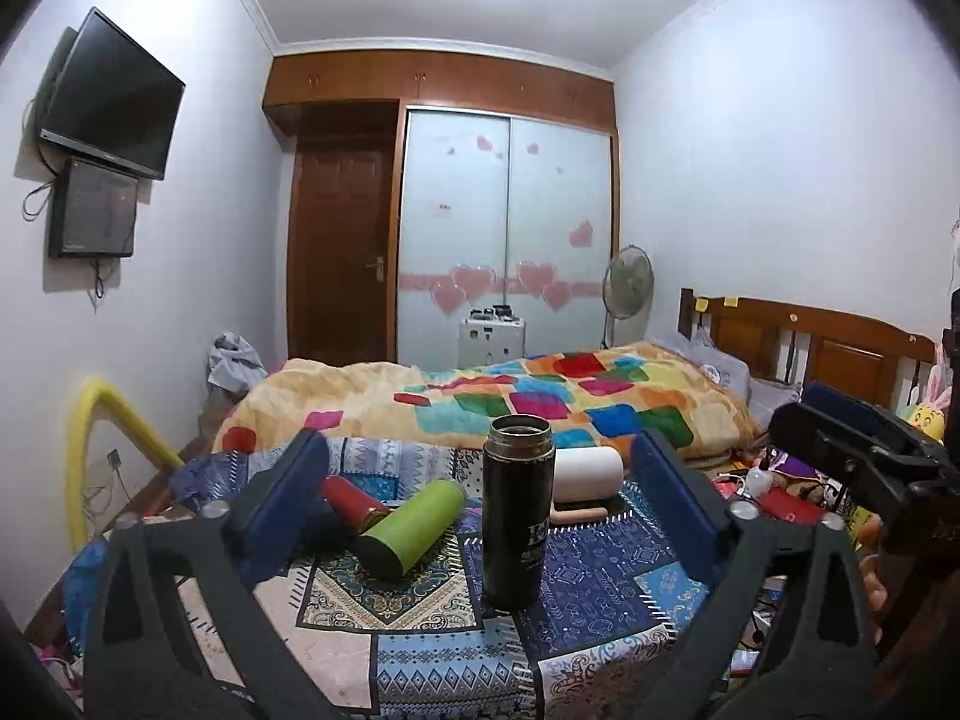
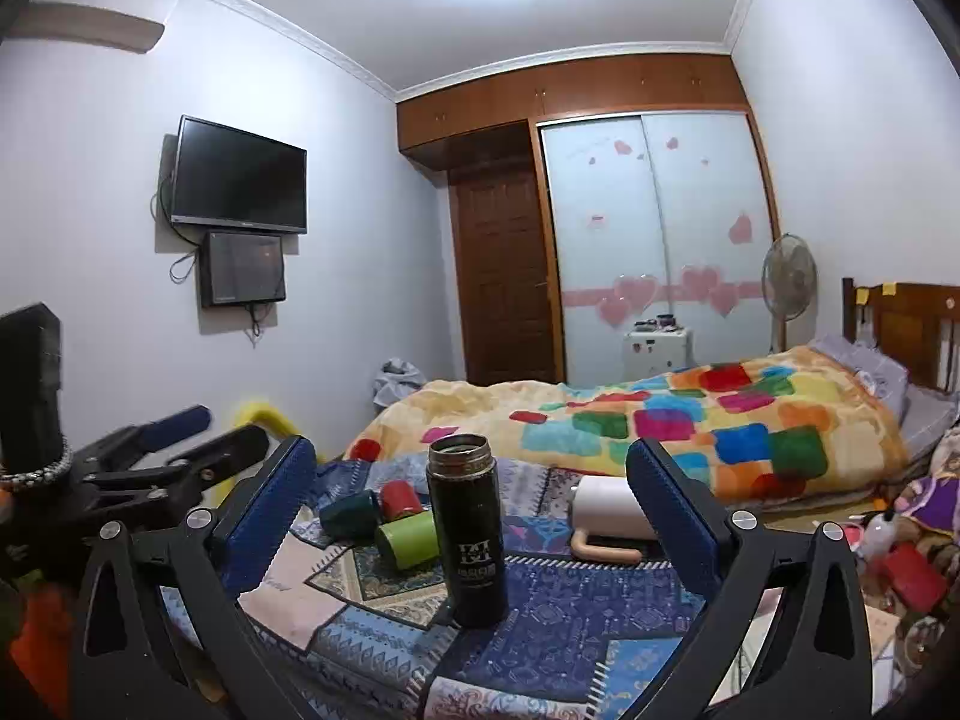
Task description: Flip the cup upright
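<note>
So, black flask's standing, both my jaws spread wide and empty.

Black flask (image 1: pixel 518 504) sits upright, mouth up, center frame on the patterned cloth (image 1: pixel 600 594), framed between my left gripper (image 1: pixel 480 510) pads. Right gripper (image 2: pixel 474 516) lines up likewise. Green cup (image 1: pixel 414 525), red cup (image 1: pixel 351 498) and white mug (image 1: pixel 588 471) lie tipped behind it, probably next.
</note>
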Tool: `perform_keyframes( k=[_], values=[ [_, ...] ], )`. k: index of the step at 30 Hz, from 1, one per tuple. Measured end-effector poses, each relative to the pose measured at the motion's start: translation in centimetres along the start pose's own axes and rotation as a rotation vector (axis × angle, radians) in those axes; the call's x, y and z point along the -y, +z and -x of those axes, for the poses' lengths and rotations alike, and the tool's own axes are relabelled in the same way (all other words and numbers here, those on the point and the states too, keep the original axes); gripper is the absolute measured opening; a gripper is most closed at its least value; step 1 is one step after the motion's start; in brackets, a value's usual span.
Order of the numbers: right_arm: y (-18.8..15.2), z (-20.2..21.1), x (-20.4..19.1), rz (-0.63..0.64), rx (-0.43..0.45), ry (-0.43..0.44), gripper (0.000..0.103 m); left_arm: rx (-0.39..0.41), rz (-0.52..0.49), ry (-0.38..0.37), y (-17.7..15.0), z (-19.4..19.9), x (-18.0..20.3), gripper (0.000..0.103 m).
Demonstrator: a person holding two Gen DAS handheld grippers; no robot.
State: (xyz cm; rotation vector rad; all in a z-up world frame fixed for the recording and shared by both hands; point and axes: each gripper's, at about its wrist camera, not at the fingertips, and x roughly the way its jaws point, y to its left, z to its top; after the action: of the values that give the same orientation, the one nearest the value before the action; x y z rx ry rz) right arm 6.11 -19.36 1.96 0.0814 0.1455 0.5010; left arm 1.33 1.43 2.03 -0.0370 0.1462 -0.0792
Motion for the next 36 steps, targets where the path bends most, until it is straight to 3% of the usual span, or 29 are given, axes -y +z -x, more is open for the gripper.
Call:
perform_keyframes(
  k=[36],
  values=[
    [-0.8, 1.5, -1.1, 0.017, -0.005, -0.033, 0.103, 0.022, -0.005, 0.030, -0.8, 1.7, 0.6, 0.103]
  ],
)
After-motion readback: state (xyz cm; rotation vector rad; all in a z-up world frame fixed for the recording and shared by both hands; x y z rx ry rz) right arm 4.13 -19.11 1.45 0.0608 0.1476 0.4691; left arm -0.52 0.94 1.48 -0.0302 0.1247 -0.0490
